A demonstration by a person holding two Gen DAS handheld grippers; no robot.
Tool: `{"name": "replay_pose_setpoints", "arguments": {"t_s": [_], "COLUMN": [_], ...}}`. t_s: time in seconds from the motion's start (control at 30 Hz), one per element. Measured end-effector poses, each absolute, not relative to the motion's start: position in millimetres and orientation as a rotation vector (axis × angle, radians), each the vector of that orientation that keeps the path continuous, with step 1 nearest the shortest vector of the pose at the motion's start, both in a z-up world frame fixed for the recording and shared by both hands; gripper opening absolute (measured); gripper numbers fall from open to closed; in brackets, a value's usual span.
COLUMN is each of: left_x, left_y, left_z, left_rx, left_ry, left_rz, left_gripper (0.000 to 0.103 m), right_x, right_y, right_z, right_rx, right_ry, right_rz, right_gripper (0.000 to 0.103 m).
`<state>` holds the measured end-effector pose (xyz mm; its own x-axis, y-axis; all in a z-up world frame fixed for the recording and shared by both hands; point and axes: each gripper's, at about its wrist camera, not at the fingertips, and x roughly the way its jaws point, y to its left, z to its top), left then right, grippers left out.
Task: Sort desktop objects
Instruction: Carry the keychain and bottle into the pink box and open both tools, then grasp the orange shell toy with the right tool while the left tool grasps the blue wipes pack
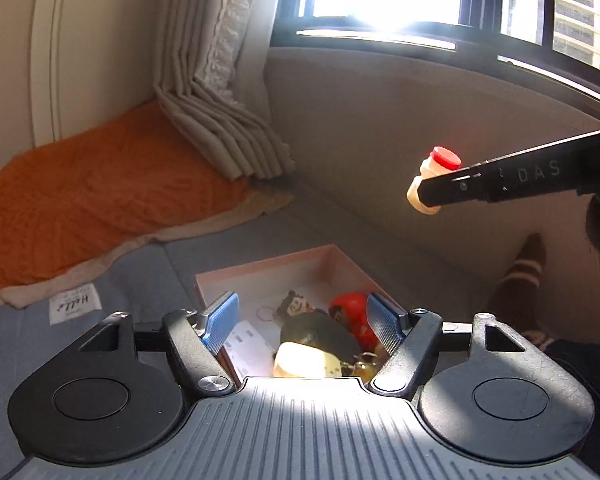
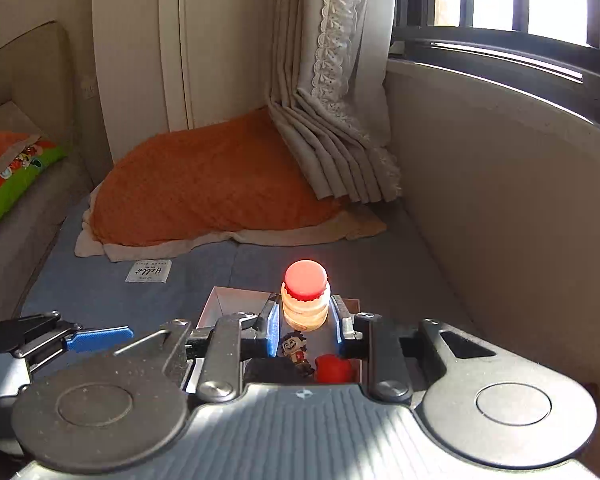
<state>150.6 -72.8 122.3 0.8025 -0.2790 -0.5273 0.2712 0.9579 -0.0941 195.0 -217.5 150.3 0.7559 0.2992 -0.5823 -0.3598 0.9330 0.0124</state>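
The small bottle [image 2: 305, 300] with the red cap [image 2: 305, 278] sits clamped between the blue pads of my right tool [image 2: 305, 320], lifted clear above the pink box [image 1: 260, 270] that rests on the blue-grey bed cover. I judge it light and rigid, a smooth plastic body that could twist or slip if the grip loosened, so the best hold is where the pads already are, across the pale waist below the cap (the cap itself looks too rounded to trust). In the left wrist view the same bottle [image 1: 430, 180] hangs at the tip of the right tool's black finger, well above the box and off to its right. My left tool [image 1: 304, 322] stands about half open with nothing between its pads; it hovers over the box's near end. Under it lie a grinning cartoon figure [image 1: 294, 306], a red round toy [image 1: 350, 312], a dark object and a pale yellowish piece [image 1: 302, 360] washed out by sunlight. Beyond are an orange blanket [image 2: 204, 184], the curtain [image 2: 332, 120] and a bright window.
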Motion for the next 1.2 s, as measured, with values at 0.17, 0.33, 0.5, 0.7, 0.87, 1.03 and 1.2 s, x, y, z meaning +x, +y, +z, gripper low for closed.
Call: {"name": "replay_pose_setpoints", "arguments": {"t_s": [0.17,0.33,0.5,0.7,0.87,1.03,1.2], "left_x": [116,85,70,66,40,5,-23], "left_y": [-41,-3,44,94,143,186,190], "left_z": [99,84,92,106,145,205,235], "left_rx": [-0.004,0.009,0.039,-0.049,-0.012,0.063,0.181], "left_ry": [0.651,0.723,0.711,0.679,0.588,0.505,0.513], "left_rz": [-0.273,-0.218,-0.051,0.208,0.357,0.487,0.549], "left_gripper": [0.089,0.095,0.097,0.099,0.1,0.102,0.103], "right_x": [259,256,236,200,174,155,125], "right_y": [-197,-195,-166,-80,-19,1,0], "right_z": [120,105,92,60,26,13,26], "right_rx": [-0.098,-0.106,-0.178,-0.308,-0.524,-0.516,-0.51], "right_ry": [0.692,0.716,0.755,0.817,0.809,0.811,0.768], "right_rz": [0.294,0.272,0.329,0.514,0.581,0.601,0.654], "right_gripper": [0.031,0.031,0.035,0.039,0.04,0.039,0.04]}}
